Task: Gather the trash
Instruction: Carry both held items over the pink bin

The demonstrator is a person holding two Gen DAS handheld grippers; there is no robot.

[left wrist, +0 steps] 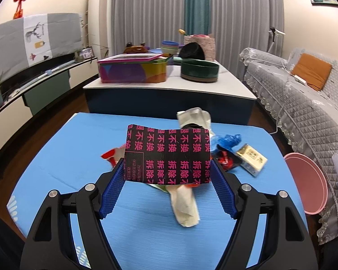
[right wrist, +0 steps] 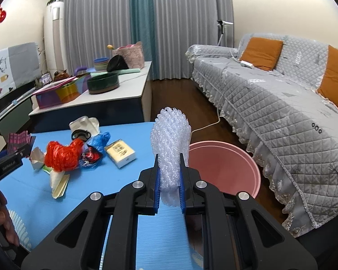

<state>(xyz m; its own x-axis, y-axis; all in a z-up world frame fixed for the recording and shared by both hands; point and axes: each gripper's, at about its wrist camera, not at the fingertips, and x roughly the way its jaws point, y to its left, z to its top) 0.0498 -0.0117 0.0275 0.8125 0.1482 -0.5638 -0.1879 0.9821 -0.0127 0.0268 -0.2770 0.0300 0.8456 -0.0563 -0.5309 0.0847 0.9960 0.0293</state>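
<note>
In the left wrist view, the left gripper (left wrist: 167,175) is sitting at centre frame, its jaws spread wide and pressing on both edges of a black card (left wrist: 167,154) with pink print, holding it above the blue surface (left wrist: 56,157). Under and right of the card, tissue (left wrist: 186,204), a blue bag (left wrist: 227,140) and a small box (left wrist: 251,158) are lying in a heap. In the right wrist view, the right gripper (right wrist: 170,180) at lower centre is squeezing white foam netting (right wrist: 171,144) between nearly closed jaws, just left of the pink bin (right wrist: 223,166) standing on the floor.
</note>
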